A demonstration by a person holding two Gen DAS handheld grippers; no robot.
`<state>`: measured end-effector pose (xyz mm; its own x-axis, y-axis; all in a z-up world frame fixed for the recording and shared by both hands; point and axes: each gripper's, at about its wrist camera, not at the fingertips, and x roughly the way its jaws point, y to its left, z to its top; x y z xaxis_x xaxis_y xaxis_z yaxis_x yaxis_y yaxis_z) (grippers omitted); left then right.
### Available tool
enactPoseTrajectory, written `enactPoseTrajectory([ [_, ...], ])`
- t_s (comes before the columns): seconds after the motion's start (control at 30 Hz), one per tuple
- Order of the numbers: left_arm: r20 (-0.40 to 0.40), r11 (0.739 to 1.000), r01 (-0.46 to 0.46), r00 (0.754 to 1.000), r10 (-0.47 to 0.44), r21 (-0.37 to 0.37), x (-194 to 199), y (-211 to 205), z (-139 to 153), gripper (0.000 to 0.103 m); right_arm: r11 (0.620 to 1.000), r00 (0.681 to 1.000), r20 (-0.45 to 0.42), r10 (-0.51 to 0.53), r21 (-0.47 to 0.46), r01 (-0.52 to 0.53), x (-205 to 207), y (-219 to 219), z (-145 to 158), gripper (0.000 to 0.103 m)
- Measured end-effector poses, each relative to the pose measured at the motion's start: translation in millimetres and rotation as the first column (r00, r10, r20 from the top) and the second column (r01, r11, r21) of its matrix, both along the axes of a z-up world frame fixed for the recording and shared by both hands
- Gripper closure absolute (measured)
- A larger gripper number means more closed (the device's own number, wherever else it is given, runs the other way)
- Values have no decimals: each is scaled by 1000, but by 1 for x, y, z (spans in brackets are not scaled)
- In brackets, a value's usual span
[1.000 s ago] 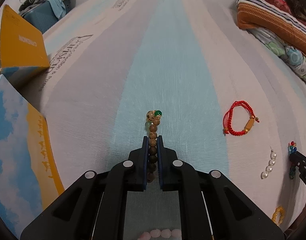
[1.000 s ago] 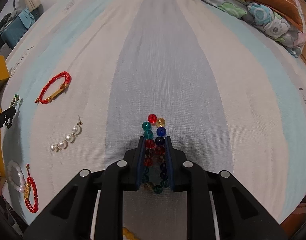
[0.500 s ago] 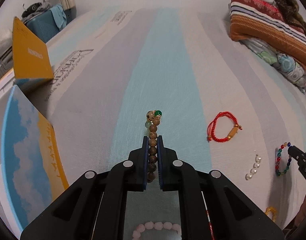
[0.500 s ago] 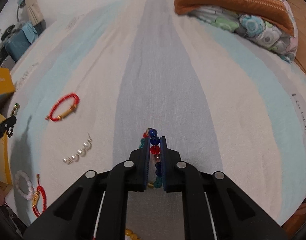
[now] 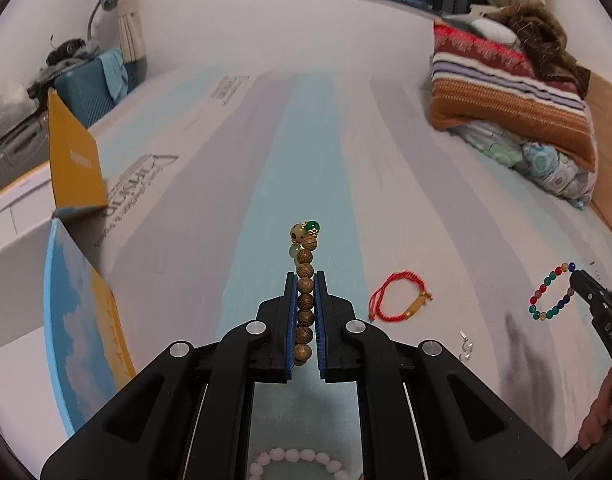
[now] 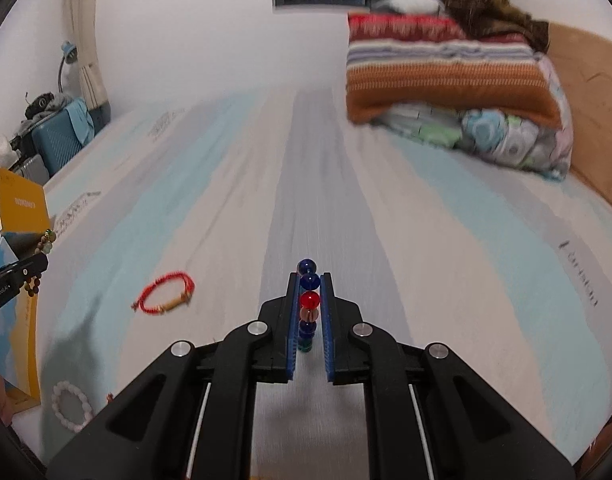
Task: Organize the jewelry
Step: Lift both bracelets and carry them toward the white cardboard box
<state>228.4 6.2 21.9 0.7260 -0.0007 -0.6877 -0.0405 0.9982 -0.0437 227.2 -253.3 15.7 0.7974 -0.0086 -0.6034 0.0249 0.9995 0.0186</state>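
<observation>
Both claws are up off the bed now, left claw pinching the wooden bracelet, right claw clamped on the glass beads. Keep them level toward the box, loops dangling free.

Both wrist views look obliquely down the bed; both share red bracelet
</observation>
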Motion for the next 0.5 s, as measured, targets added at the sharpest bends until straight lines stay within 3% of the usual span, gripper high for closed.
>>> enactPoseTrajectory([
  [0.17, 84, 999, -24, 996, 22, 26, -10, -4, 12, 96, 1000, 996, 85, 0, -14, 1, -11, 5, 14, 94],
  [0.3, 135, 997, -38, 990, 29, 64, -16, -8, 21, 96, 1000, 997, 72, 1, -22, 1, -11, 7, 13, 94],
  [0.5, 130, 996, -38, 991, 28, 77, -18, -10, 24, 96, 1000, 999, 46, -19, -6, 20, -7, 7, 14, 94],
])
